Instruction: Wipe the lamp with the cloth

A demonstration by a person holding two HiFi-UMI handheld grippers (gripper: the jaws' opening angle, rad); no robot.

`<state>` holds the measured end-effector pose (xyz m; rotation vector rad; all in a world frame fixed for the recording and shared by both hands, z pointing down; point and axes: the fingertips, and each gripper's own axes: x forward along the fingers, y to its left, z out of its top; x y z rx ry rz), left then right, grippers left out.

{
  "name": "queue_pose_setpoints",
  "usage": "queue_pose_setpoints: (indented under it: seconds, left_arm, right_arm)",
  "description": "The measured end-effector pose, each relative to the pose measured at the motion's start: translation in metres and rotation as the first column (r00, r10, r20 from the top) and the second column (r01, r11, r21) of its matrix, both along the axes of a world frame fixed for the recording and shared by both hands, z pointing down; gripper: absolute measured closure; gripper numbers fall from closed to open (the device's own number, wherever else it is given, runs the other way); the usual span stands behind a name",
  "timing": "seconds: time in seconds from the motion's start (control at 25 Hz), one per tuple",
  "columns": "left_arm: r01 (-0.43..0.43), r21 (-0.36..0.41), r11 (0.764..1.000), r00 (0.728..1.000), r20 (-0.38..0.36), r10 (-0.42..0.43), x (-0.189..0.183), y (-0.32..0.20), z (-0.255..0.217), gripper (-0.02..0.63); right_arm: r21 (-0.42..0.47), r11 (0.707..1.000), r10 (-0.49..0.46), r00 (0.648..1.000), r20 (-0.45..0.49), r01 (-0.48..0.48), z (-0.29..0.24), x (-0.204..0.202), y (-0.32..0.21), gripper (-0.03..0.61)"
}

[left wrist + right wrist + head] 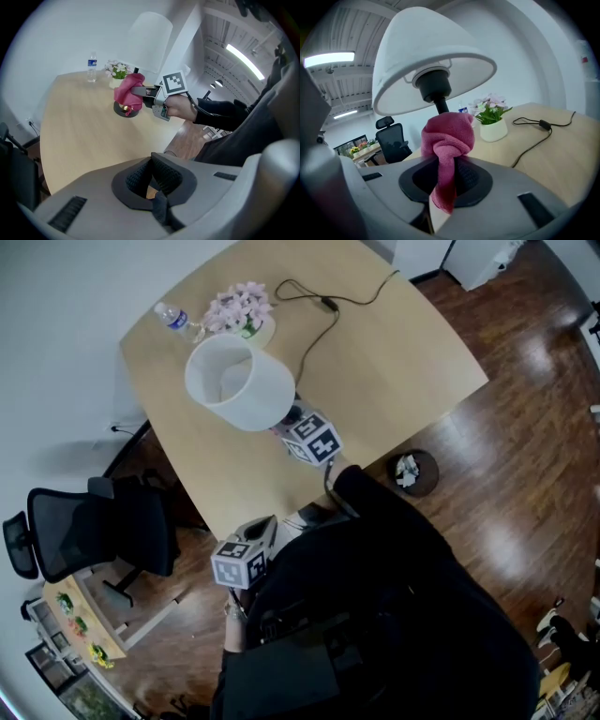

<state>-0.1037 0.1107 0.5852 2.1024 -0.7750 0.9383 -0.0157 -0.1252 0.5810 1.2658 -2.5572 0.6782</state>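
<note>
The lamp stands on the light wooden table, its white shade wide over a black stem. The right gripper pinches a bunched pink cloth between its jaws and holds it at the stem, under the shade and just above the dark base; I cannot tell whether the cloth touches the stem. The left gripper hangs by the table's near edge, well apart from the lamp, its jaws pressed together on nothing. A flower pot and a water bottle sit beyond the lamp.
</note>
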Motion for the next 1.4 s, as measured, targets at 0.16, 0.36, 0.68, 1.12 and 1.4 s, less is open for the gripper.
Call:
queue_pose_setpoints:
  seconds: [0.16, 0.36, 0.68, 1.12, 1.4]
  left_arm:
    - [0.017, -0.002, 1.0, 1.0, 0.008, -0.017, -0.014, 0.002, 0.002, 0.612]
    - [0.012, 0.001, 1.0, 1.0, 0.004, -0.012, -0.021, 0.0, 0.004, 0.612]
    - [-0.001, 0.006, 1.0, 1.0, -0.017, 0.001, -0.017, -0.009, 0.004, 0.612]
    - [-0.002, 0.005, 1.0, 1.0, -0.002, 0.002, -0.019, -0.014, 0.001, 0.612]
    - [0.026, -0.008, 1.0, 1.0, 0.002, -0.026, -0.023, -0.016, 0.003, 0.612]
  right_arm:
    - [-0.107, 0.99, 0.087, 0.994, -0.07, -0.094, 0.036, 0.011, -0.002, 0.514]
    - [-0.296, 0.944, 0.119, 0.986, -0.114, -0.148, 0.089, 0.029, 0.013, 0.514]
    - [-0.309, 0.924, 0.193, 0.973, -0.13, -0.225, 0.076, 0.057, 0.035, 0.514]
    - [-0.196, 0.973, 0.139, 0.987, 0.086, -0.12, 0.018, -0.005, -0.002, 0.514]
    - [-0.312, 0.94, 0.149, 0.989, 0.022, -0.135, 0.061, 0.008, 0.001, 0.514]
